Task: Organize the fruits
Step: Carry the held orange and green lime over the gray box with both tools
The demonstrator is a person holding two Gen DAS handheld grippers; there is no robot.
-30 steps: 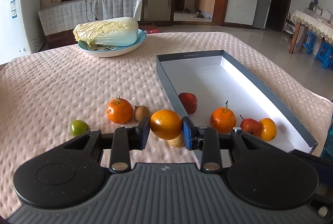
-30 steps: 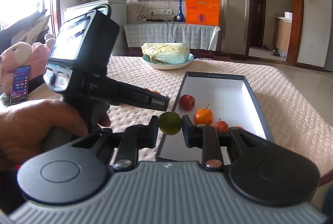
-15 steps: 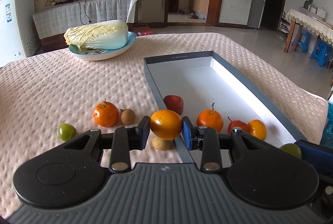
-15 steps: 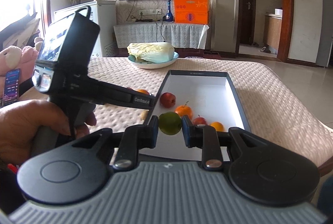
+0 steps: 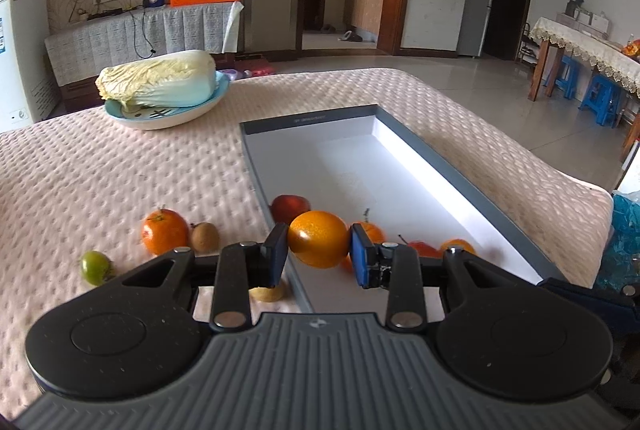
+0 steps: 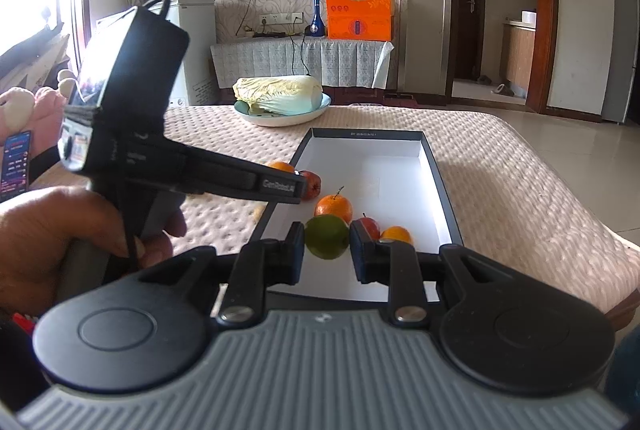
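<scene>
My left gripper [image 5: 319, 255] is shut on an orange [image 5: 318, 239] and holds it above the near left wall of the grey tray [image 5: 460, 176]. My right gripper [image 6: 326, 252] is shut on a green fruit [image 6: 327, 236] above the tray's [image 6: 434, 166] near end. In the tray lie a red apple [image 5: 290, 207], a stemmed orange [image 6: 334, 208], a small red apple [image 6: 370, 226] and a small orange [image 6: 396, 234]. On the cloth left of the tray lie an orange [image 5: 165, 232], a kiwi [image 5: 204, 237], a green fruit [image 5: 95, 267] and a yellowish fruit [image 5: 269, 293].
A plate with a cabbage [image 5: 158, 86] stands at the far side of the table. The left hand-held gripper [image 6: 132, 134] and hand fill the left of the right wrist view. The table's right edge [image 5: 560, 174] drops to the floor.
Both grippers have moved toward and over the tray with their fruits still held. The left gripper has shifted right, from over the cloth to over the tray's left wall.
</scene>
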